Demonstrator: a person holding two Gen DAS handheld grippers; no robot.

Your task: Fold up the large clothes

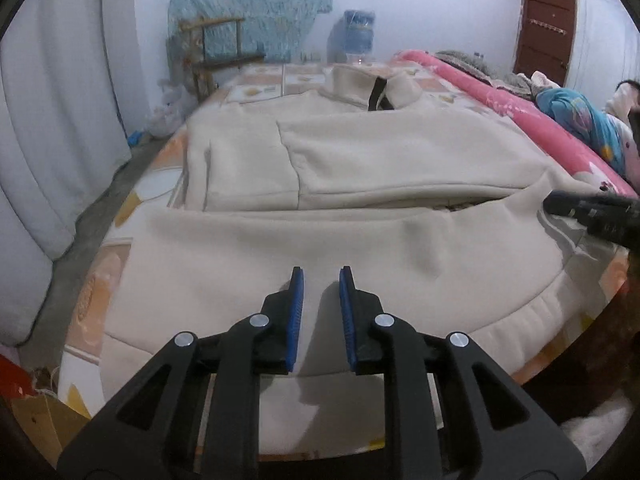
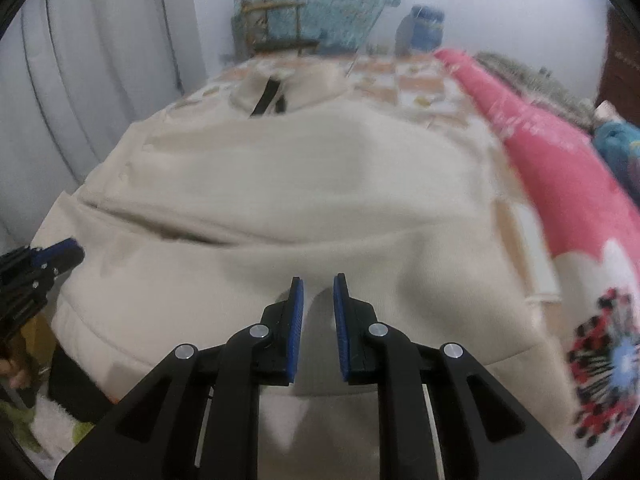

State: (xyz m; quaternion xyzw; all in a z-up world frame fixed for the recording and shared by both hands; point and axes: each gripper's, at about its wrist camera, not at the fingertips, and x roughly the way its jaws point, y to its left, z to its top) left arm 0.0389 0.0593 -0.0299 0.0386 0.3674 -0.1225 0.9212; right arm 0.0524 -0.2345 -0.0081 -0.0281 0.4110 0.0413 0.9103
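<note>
Folding the cream fleece zip-collar jacket (image 1: 360,168), which lies flat on the bed with the peach-and-white patterned sheet (image 1: 256,88), collar at the far end and ribbed hem at the near edge. Both sleeves look folded across the body; judged next step is lifting the hem toward the collar.

Left tongs (image 1: 321,276) hover over the near hem, jaws narrow, nothing between them. Right tongs (image 2: 319,284) likewise narrow and empty, angled down over the hem.

For an even fold: grip hem corners symmetrically, pinch all layers, keep the sleeves undisturbed.
</note>
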